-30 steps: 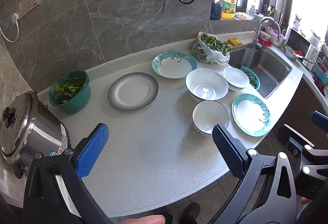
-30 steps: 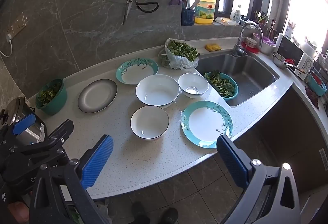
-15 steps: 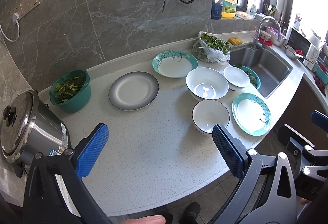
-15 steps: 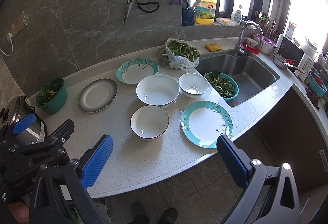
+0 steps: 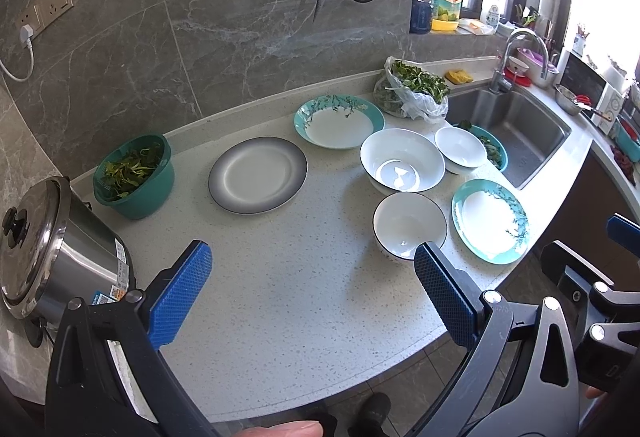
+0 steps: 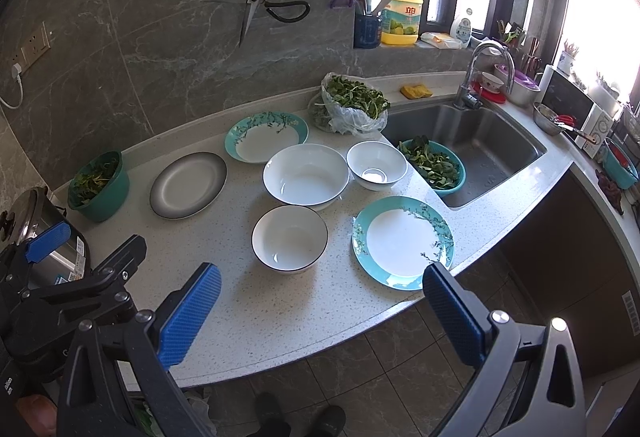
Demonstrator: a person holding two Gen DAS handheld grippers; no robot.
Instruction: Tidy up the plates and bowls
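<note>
On the speckled counter (image 5: pixel 280 277) lie a grey-rimmed plate (image 5: pixel 257 175) (image 6: pixel 188 184), a teal plate at the back (image 5: pixel 338 121) (image 6: pixel 266 136) and a teal plate near the front edge (image 5: pixel 490 221) (image 6: pixel 402 241). A large white bowl (image 5: pixel 402 167) (image 6: pixel 306 175), a small white bowl (image 5: pixel 460 149) (image 6: pixel 376 165) and a dark-rimmed white bowl (image 5: pixel 409 225) (image 6: pixel 289 238) stand between them. My left gripper (image 5: pixel 314 295) is open and empty above the counter's front. My right gripper (image 6: pixel 320 311) is open and empty, short of the front edge.
A green bowl of greens (image 5: pixel 134 175) and a steel cooker (image 5: pixel 44 249) stand at the left. A bag of greens (image 6: pixel 350 105) sits by the sink (image 6: pixel 472 145), with a teal basket of greens (image 6: pixel 434 167) at its corner. Scissors (image 6: pixel 256 3) hang on the wall.
Both grippers have barely shifted; the views are nearly the same. Nothing on the counter has moved.
</note>
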